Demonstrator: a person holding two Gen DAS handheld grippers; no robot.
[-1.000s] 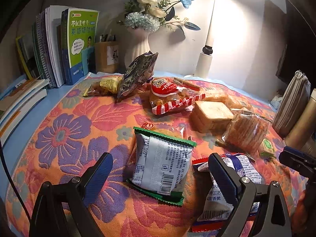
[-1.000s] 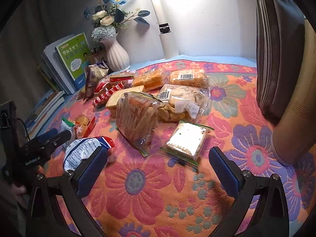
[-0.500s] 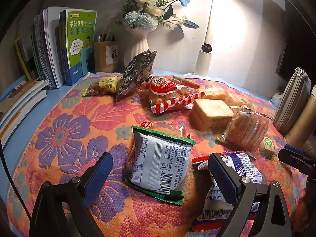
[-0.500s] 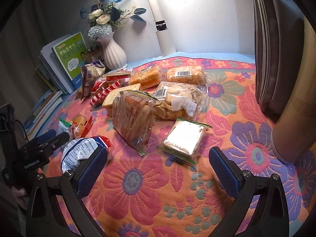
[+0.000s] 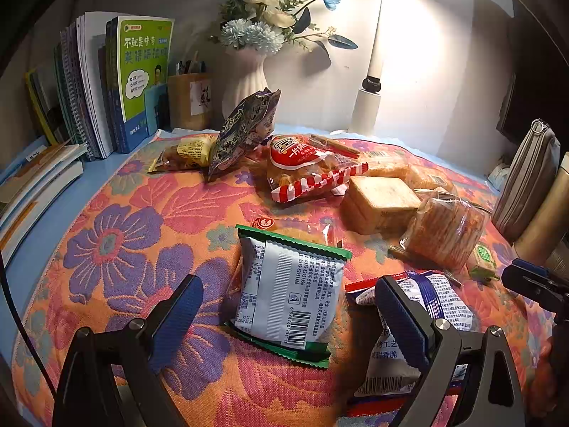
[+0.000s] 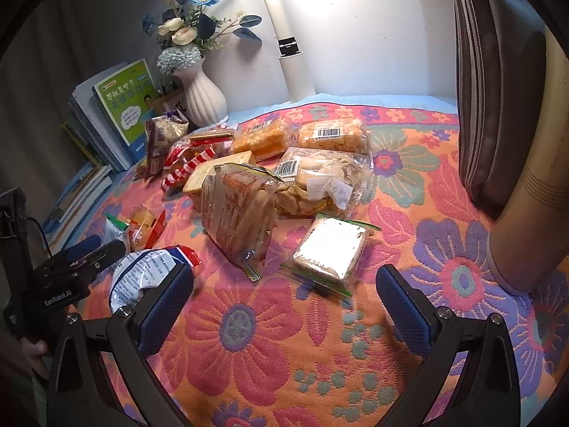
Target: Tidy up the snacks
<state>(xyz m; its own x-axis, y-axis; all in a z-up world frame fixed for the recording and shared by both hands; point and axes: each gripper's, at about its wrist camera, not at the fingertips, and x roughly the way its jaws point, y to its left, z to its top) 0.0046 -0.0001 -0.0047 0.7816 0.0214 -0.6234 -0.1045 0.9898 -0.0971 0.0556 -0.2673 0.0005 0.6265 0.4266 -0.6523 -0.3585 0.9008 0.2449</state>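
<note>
Several snack packets lie on a flowered cloth (image 5: 117, 242). In the left wrist view my left gripper (image 5: 290, 302) is open, with a white packet with green edges (image 5: 290, 295) lying between its fingers, untouched. A white and blue packet (image 5: 434, 306) lies under the right finger. Farther back are a red striped bag (image 5: 306, 167), a bread block (image 5: 380, 203) and a dark upright bag (image 5: 245, 128). In the right wrist view my right gripper (image 6: 284, 295) is open and empty, just short of a small green-edged clear packet (image 6: 330, 249) and a clear biscuit bag (image 6: 238, 213).
Books (image 5: 106, 82), a pen holder (image 5: 190, 101), a white vase with flowers (image 5: 247, 82) and a lamp post (image 5: 373, 71) stand at the back. A grey pouch (image 6: 498, 82) and a tan cylinder (image 6: 530, 213) stand at the right. The left gripper (image 6: 71, 270) shows at the right view's left edge.
The right gripper has moved slightly forward and lower toward the green-edged clear packet. The left gripper has barely shifted. Both stay open.
</note>
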